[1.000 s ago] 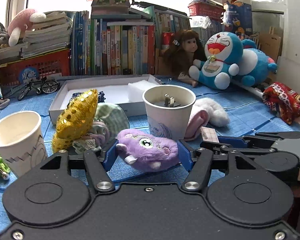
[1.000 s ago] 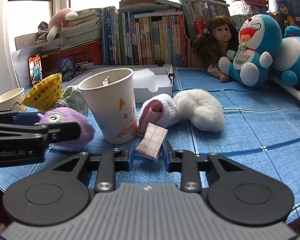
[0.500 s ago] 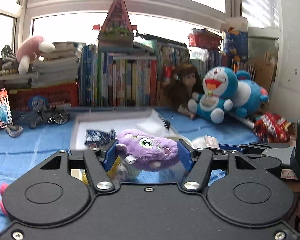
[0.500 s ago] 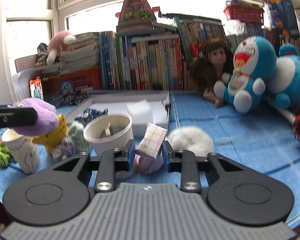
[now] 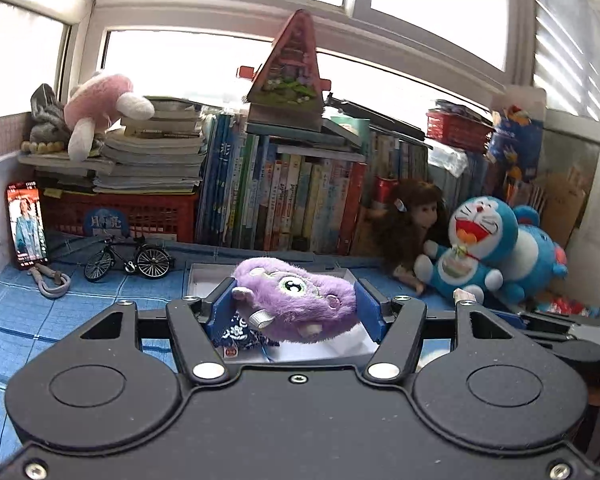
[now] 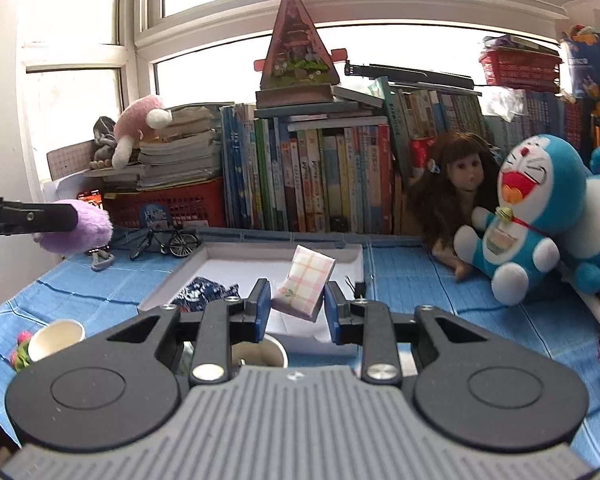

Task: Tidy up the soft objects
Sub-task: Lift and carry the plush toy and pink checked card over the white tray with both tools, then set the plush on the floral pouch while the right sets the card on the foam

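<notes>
My left gripper (image 5: 296,307) squeezes a purple fuzzy toy (image 5: 296,300). My right gripper (image 6: 296,305) pinches a checked packet (image 6: 305,282) above the white box (image 6: 216,249).

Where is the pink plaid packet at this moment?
In the right wrist view, the pink plaid packet sits centre frame, clamped in the right claw and held in the air above the white tray, with a paper cup below.

Round blue sign (image 5: 105,222) on the red crate (image 5: 156,216): two pale characters, not legible. Book spines (image 5: 284,196) along the shelf carry print too small to read. Nothing else readable.
</notes>
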Motion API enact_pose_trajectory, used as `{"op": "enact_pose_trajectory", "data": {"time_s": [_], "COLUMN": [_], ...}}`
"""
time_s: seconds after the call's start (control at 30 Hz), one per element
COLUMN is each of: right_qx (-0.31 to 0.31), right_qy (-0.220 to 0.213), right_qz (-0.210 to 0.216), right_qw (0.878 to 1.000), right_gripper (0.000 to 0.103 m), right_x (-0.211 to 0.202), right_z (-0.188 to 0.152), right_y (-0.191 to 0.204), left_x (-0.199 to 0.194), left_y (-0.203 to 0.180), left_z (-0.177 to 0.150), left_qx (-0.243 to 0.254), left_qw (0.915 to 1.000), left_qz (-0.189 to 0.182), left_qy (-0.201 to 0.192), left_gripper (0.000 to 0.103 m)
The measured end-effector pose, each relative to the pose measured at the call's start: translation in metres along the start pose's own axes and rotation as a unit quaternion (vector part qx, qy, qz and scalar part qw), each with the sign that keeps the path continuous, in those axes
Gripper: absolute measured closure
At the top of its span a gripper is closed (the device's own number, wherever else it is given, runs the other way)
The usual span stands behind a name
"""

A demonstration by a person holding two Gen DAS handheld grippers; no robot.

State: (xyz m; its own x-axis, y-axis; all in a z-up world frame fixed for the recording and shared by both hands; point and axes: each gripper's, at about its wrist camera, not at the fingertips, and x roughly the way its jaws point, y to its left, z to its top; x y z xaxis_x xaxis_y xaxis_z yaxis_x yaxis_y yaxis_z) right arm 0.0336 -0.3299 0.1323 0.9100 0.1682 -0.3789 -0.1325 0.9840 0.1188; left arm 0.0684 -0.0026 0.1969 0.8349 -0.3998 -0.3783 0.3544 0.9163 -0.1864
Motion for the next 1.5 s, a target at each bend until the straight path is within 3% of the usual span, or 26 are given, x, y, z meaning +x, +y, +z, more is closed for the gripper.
{"op": "enact_pose_trajectory", "data": {"time_s": [0.13,0.33,0.73,0.9,1.2,1.5], "right_qx": [-0.009,-0.032,-0.031,-0.029,-0.026,-0.031], "right_qy": [0.019,0.076,0.173,0.195,0.214,0.215], "right_qz": [0.007,0.02,0.01,0.008,0.007,-0.001], "right_qw": [1.0,0.996,0.984,0.98,0.976,0.976], "right_gripper": [0.069,0.069,0.069,0.069,0.068,0.068], "right_x": [0.018,0.063,0.157,0.179,0.199,0.208], "right_z": [0.021,0.042,0.035,0.032,0.028,0.024], "right_y": [0.003,0.01,0.01,0.008,0.004,0.005], "left_x": [0.025,0.081,0.194,0.229,0.275,0.295], "left_y": [0.015,0.035,0.061,0.064,0.06,0.063], "left_z": [0.02,0.035,0.023,0.016,0.008,-0.007], "left_qx": [-0.016,-0.052,-0.077,-0.077,-0.051,-0.047], "left_qw": [0.9998,0.9957,0.9829,0.978,0.9745,0.968], "left_qz": [0.004,-0.006,0.036,0.031,0.058,0.066], "left_qy": [0.01,0.076,0.163,0.191,0.211,0.237], "left_gripper": [0.042,0.042,0.042,0.042,0.042,0.042]}}
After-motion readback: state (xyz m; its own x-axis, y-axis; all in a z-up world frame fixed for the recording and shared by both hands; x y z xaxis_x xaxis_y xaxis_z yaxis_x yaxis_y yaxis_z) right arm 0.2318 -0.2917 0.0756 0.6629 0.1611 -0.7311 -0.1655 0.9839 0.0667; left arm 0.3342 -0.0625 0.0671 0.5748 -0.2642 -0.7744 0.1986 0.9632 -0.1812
